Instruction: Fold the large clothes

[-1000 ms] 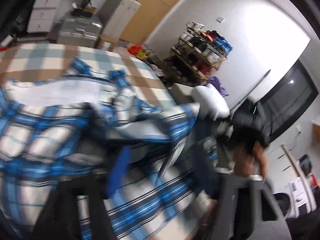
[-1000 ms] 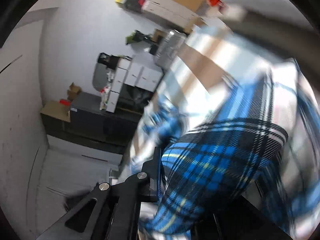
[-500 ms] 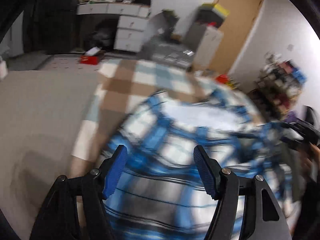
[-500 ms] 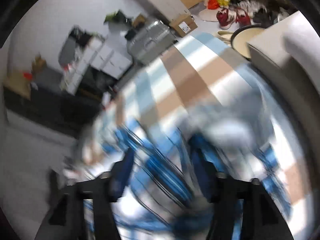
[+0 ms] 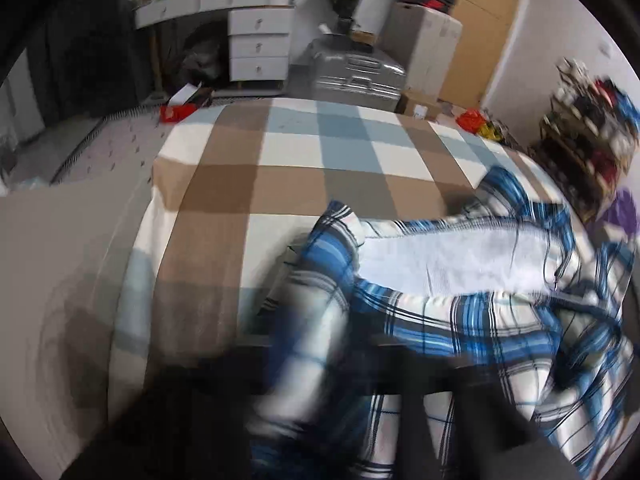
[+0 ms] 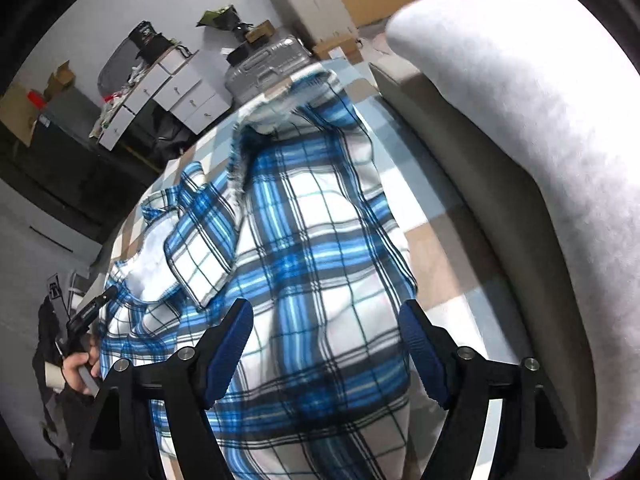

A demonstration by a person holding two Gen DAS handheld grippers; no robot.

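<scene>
A large blue, white and black plaid shirt (image 6: 304, 264) with a white fleece lining lies spread on a checked brown, blue and white bedspread (image 5: 280, 160). My right gripper (image 6: 326, 356) is open and empty, just above the shirt's near part. In the left wrist view the shirt (image 5: 460, 312) lies at the lower right with its white lining (image 5: 448, 260) turned up. My left gripper (image 5: 340, 380) is blurred by motion; plaid cloth lies between and over its dark fingers, so its state is unclear. The left gripper also shows in the right wrist view (image 6: 86, 316) at the shirt's far left edge.
A white pillow (image 6: 540, 140) and grey bed edge run along the right of the right wrist view. Beyond the bed stand a silver suitcase (image 5: 356, 68), white drawers (image 5: 260, 44), cardboard boxes (image 5: 424, 36) and a shoe rack (image 5: 588, 128).
The right gripper has let go of the plaid cloth and now stands open over the shirt. The left gripper has swung and dropped into the cloth, now blurred.
</scene>
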